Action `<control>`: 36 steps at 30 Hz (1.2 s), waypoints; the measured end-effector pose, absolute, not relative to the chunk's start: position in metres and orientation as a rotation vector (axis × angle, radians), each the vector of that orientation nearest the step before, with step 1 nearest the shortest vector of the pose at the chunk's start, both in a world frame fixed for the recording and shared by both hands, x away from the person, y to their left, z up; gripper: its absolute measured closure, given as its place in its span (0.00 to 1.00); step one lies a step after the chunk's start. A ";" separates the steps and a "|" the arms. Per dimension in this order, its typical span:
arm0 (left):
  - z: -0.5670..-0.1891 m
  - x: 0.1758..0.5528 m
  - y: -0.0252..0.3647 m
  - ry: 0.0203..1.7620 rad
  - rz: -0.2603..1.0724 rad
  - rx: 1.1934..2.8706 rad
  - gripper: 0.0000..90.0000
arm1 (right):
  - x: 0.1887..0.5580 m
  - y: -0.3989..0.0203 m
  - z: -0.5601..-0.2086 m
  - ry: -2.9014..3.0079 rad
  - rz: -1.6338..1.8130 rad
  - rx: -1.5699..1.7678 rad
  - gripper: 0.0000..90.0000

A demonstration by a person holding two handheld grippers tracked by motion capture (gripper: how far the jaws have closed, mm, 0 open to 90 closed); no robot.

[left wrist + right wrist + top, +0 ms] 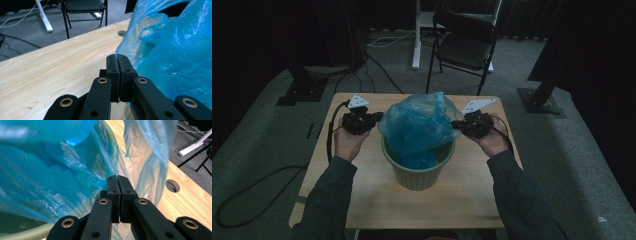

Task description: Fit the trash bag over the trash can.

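Observation:
A pale green ribbed bin [417,175] stands in the middle of the wooden table [362,200]. A thin blue plastic bag [419,125] sits in it and billows above the rim. My left gripper [379,116] is at the bag's left edge, jaws pressed together with the film [175,50] running into their tip [117,56]. My right gripper [454,123] is at the bag's right edge. Its jaws [117,177] are shut on a fold of the blue film [50,182], just above the bin's rim [25,232].
A black folding chair [464,45] and a white stand leg [416,55] are on the grey floor beyond the table's far edge. Cables [242,200] trail on the floor at the left. A round hole [172,185] is cut in the tabletop near the right gripper.

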State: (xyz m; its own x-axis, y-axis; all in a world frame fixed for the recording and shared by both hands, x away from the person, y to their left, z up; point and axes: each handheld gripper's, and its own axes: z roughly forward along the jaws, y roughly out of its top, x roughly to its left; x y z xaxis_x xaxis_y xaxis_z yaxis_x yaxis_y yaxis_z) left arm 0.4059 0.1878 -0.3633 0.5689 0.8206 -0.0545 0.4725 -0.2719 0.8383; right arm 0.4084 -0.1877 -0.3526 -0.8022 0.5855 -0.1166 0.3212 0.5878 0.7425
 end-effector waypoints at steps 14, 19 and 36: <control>-0.388 0.417 0.195 1.119 0.455 1.950 0.98 | 0.416 -0.188 -0.364 2.497 1.050 0.782 0.99; -0.394 0.418 0.198 1.141 0.444 1.960 0.98 | 0.417 -0.187 -0.369 2.512 1.038 0.780 0.99; -0.408 0.416 0.197 1.159 0.407 1.964 0.93 | 0.419 -0.191 -0.378 2.560 0.987 0.808 0.99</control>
